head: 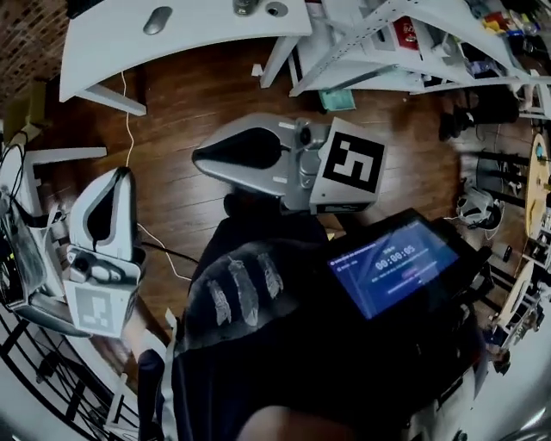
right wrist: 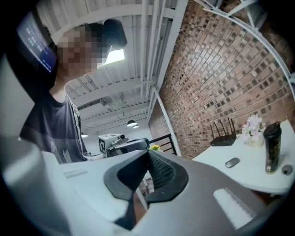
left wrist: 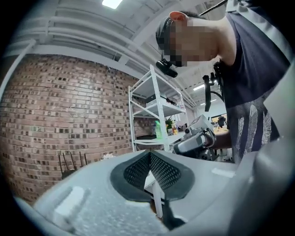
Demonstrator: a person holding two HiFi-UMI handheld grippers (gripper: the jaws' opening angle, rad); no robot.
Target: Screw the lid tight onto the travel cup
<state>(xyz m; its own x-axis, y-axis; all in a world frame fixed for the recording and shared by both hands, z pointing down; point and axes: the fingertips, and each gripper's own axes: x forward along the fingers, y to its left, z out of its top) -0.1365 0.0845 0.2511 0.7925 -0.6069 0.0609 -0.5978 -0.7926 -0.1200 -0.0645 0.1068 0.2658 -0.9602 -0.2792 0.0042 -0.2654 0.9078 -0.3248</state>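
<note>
The dark travel cup (right wrist: 272,146) stands upright on the white table (right wrist: 239,173), with a small round lid (right wrist: 286,169) lying beside it. In the head view the cup (head: 245,7) and lid (head: 275,9) sit at the table's far edge, partly cut off by the frame. Both grippers are held in the air over the wooden floor, well away from the table. My left gripper (head: 123,172) points forward with its jaws shut and empty (left wrist: 150,154). My right gripper (head: 196,157) points left, also shut and empty (right wrist: 148,152).
A grey mouse-shaped object (head: 157,19) lies on the table. A white shelf rack (head: 387,34) stands at the back right, and a brick wall (left wrist: 55,120) is at the left. A lit screen (head: 392,265) hangs on the person's chest. A white cable (head: 129,129) runs across the floor.
</note>
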